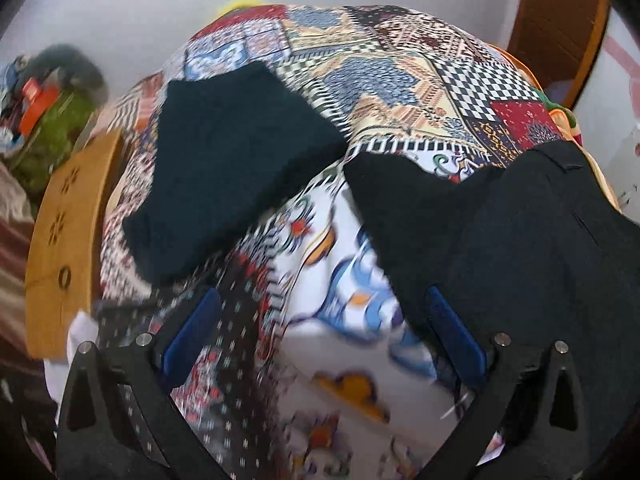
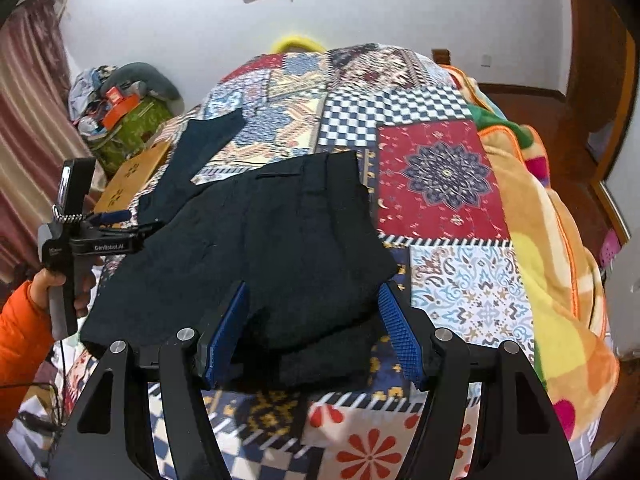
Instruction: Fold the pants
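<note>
Patchwork bedspread [image 2: 432,176] carries pants [image 2: 256,248], legs trailing leftward.

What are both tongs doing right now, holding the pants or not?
Left tongs: open, holding nothing, over the bedspread beside the pants.
Right tongs: open, straddling the pants' folded edge, not clamped.

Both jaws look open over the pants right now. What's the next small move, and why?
Probably close the right gripper on the near edge of the dark pants. Its jaws stand open with the folded cloth between them, while the left gripper is open over the bare patchwork bedspread, holding nothing. One leg still trails away toward the far left, so the fold looks unfinished.
</note>
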Demonstrator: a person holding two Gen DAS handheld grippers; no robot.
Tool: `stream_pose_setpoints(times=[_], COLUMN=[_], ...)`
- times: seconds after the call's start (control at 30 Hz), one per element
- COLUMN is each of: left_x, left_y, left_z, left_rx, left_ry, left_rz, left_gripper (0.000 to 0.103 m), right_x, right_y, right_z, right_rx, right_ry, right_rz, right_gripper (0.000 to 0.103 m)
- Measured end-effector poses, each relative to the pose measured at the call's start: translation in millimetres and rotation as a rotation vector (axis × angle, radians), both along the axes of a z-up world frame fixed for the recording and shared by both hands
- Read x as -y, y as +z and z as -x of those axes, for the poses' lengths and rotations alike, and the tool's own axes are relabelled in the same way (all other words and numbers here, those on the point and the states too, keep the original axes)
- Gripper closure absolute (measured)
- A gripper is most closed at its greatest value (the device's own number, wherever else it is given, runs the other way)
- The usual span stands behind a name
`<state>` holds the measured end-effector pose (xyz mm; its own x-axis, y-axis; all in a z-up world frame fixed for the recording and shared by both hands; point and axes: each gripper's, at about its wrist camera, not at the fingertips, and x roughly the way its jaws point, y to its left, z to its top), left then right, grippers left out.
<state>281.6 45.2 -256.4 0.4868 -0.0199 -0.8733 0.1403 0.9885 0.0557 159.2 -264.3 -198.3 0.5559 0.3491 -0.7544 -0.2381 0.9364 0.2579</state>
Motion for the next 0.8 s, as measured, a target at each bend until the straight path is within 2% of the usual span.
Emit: stream_pose_setpoints(times=[0.07, 0.13, 0.23, 0.3, 0.37, 0.5, 0.6, 0.67, 0.73, 0.8], left_x=[-2, 0, 15, 34, 52, 93, 117, 119, 108, 90], left_y=[11, 30, 55, 62, 59, 33, 3, -5, -7, -9], left_z=[7, 11, 7, -6, -24, -58, -65, -62, -62, -60], left_rx=[0.017, 0.073, 0.136, 0.155, 0.139, 0.034, -0.038, -0.030, -0.055, -0.089], left_ry=[0.007, 0.005, -0.046, -0.098, -0.147, -0.275, -0.364, -0.387, -0.375, -0.319], left_rz=[-0.017, -0.022, -0.004, -0.024, -0.026, 0.011, -0.041, -0.062, -0.022, 0.032], left_gripper=[0.000, 0.000, 0.000, 0.000, 0.000, 0.000, 0.000, 0.000, 0.000, 0.000], right_x=[-5, -7, -8, -6, -2, 6, 10, 10, 7, 6], right_y=[3, 4, 1, -3, -6, -8, -11, -14, -18, -20], right_z=[5, 10, 13, 14, 15, 16, 19, 21, 24, 26], right_rx=[0.012, 0.020, 0.010, -0.004, -0.015, -0.030, -0.050, -0.064, -0.070, -0.071], right_ry=[0.010, 0.021, 0.019, 0.013, -0.001, -0.036, -0.035, -0.016, 0.001, 0.008], right_rz=[0.000, -0.005, -0.002, -0.002, -0.009, -0.024, -0.017, 0.003, 0.021, 0.025], right_gripper=[0.040, 0.040, 0.040, 0.040, 0.040, 0.040, 0.040, 0.040, 0.040, 0.040])
